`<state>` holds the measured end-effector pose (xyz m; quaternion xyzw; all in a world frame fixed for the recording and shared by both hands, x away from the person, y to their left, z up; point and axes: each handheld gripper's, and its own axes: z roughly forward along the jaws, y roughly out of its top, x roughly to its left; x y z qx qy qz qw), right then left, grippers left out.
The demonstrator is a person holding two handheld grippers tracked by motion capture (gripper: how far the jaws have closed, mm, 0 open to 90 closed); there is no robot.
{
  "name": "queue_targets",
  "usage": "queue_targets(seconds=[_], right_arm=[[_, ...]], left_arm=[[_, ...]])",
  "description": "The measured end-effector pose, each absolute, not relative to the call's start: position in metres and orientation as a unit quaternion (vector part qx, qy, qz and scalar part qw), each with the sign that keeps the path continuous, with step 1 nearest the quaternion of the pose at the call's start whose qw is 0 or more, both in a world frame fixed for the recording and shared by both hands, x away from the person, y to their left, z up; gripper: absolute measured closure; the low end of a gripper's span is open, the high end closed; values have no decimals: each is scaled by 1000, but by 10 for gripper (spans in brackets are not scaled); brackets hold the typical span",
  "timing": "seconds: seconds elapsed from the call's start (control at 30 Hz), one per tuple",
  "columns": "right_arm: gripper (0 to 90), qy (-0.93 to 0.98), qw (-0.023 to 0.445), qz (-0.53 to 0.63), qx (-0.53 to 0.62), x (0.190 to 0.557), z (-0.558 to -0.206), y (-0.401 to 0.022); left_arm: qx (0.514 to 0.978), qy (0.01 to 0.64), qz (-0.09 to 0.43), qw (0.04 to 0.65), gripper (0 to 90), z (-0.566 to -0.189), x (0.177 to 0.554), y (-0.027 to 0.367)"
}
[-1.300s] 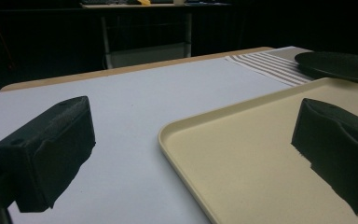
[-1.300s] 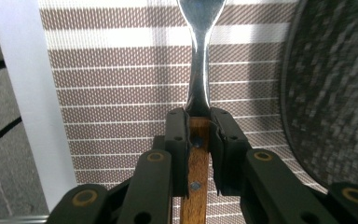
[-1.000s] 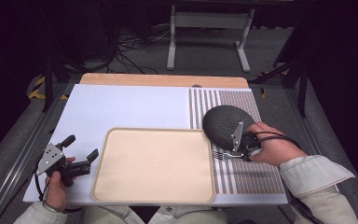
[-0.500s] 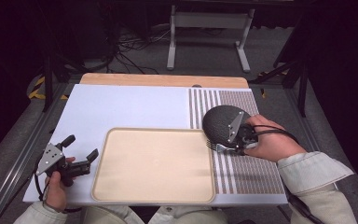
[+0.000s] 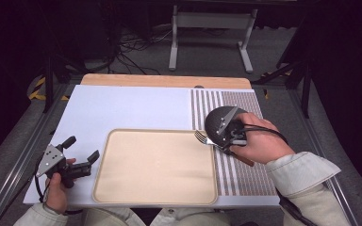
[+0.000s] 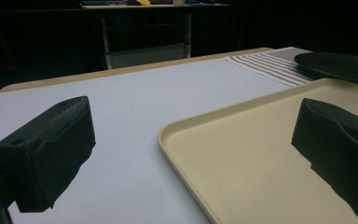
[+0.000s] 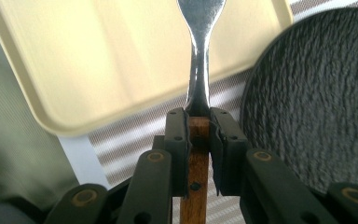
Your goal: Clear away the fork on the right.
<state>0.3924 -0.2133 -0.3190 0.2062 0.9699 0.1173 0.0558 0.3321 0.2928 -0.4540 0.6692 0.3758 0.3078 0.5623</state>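
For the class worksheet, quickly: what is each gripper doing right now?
Left gripper: open, holding nothing, beside the tray.
Right gripper: closed on the fork by its wooden handle.

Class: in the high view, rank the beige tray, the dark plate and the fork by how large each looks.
1. Beige tray, clearly largest.
2. Dark plate, partly hidden by the right gripper.
3. Fork, smallest; much of its handle is covered.

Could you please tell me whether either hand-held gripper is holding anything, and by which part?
The right hand-held gripper grips a metal fork with a wooden handle at the top of the handle, where wood meets steel. The left hand-held gripper is open and holds nothing.
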Motion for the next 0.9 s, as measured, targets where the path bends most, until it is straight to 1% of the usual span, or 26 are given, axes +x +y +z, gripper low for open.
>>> queue_targets(seconds=[0.5,0.9], right_arm=[[779,945,36,144,292,392,-325,-186],[778,925,6,142,352,391,-332,-166]], left_arm=[[670,375,307,563,1,-454,332,293],[669,376,306,564,0,-454,332,294]])
